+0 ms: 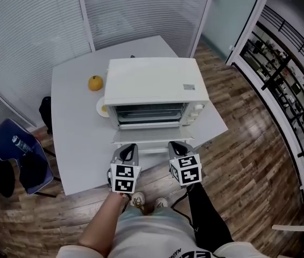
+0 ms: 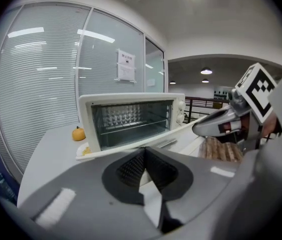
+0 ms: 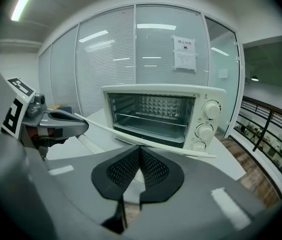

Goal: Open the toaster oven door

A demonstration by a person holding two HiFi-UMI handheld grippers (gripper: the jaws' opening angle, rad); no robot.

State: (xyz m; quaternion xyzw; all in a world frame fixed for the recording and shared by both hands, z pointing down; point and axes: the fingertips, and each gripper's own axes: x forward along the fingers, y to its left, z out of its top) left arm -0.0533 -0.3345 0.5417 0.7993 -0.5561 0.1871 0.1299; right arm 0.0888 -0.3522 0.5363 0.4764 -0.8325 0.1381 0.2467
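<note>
A white toaster oven point(image 1: 152, 87) stands mid-table, and its glass door point(image 1: 150, 136) is folded down flat toward me, so the wire rack inside shows. The left gripper point(image 1: 127, 150) and right gripper point(image 1: 179, 147) hover side by side just in front of the door's front edge, near the table's front edge. Both are shut with nothing between the pads. In the left gripper view the oven point(image 2: 131, 119) is ahead beyond the left gripper point(image 2: 144, 156). In the right gripper view the lowered door point(image 3: 150, 144) lies just past the right gripper point(image 3: 140, 156).
An orange point(image 1: 95, 83) sits on the grey table point(image 1: 76, 144) left of the oven, and a small plate point(image 1: 102, 107) lies by the oven's left side. Three knobs point(image 3: 205, 131) run down the oven's right panel. A blue chair point(image 1: 20, 155) stands left of the table. Glass walls stand behind.
</note>
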